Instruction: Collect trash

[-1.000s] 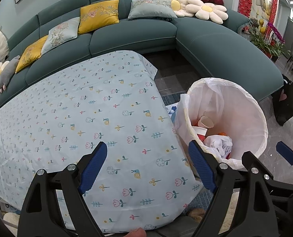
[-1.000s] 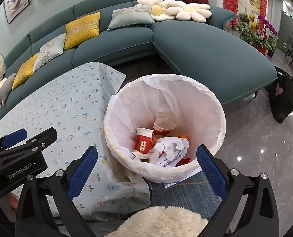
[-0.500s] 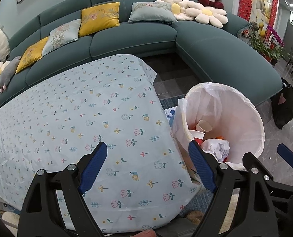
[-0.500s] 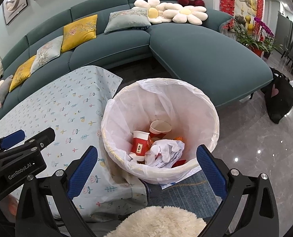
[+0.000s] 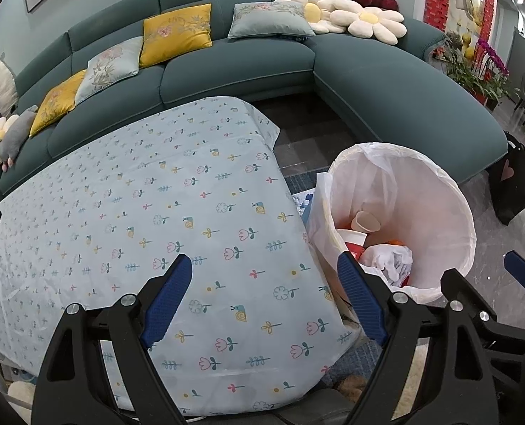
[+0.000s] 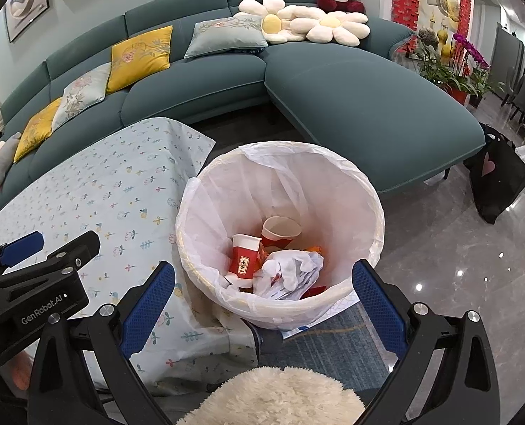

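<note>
A round bin with a white liner [image 6: 365, 191] stands on the floor by the table's right end; it also shows in the left wrist view [image 5: 450, 191]. Inside lie red paper cups [image 6: 244, 256] and crumpled white paper [image 6: 290, 272]. My right gripper [image 6: 262, 304] is open and empty, held above the bin's near rim. My left gripper [image 5: 264, 294] is open and empty above the table's flower-print cloth [image 5: 138, 205]. The left gripper also appears at the left of the right wrist view [image 6: 32, 258].
A teal corner sofa [image 6: 351, 99] with cushions curves behind the table and bin. A black bag [image 6: 496, 180] stands on the glossy floor at the right. A fluffy cream rug [image 6: 276, 396] and a blue mat [image 6: 336, 347] lie below the bin.
Both grippers have pulled back and up a little, so the bin and table look smaller and lower in view. Both stay open and empty.
</note>
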`<state>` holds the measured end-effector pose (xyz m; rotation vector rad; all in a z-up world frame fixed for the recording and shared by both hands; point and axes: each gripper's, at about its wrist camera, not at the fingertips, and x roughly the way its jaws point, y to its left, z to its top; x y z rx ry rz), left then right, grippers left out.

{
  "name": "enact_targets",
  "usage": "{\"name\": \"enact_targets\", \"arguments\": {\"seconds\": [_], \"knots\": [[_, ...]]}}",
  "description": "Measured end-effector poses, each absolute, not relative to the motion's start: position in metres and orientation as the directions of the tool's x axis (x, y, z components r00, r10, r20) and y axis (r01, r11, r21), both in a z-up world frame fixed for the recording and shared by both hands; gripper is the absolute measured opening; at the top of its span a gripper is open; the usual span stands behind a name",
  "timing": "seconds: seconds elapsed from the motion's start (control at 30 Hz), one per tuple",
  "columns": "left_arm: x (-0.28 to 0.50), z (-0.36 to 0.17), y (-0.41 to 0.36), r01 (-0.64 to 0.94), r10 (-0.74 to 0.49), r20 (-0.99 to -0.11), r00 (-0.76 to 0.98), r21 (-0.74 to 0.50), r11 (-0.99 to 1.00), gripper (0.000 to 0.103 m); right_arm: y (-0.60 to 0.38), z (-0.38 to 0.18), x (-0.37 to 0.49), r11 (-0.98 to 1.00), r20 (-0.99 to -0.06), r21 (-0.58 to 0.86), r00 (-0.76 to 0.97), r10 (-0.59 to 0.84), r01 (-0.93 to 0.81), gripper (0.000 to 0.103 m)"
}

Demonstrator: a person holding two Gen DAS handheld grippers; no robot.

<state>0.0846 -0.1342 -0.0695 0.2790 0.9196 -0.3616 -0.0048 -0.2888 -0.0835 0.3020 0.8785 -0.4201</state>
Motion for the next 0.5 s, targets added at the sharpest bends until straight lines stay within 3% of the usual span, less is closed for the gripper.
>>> {"name": "enact_targets", "arguments": {"seconds": [0.5], "knots": [[0.0835,-0.0712,-0.14,0.456,-0.222,-0.833,0.507,0.041,0.889,0.08,-0.2978,-0.08,-0.0104,0.873,-0.792,0.064,0.556,-0.251,0.484,0.097]]}}
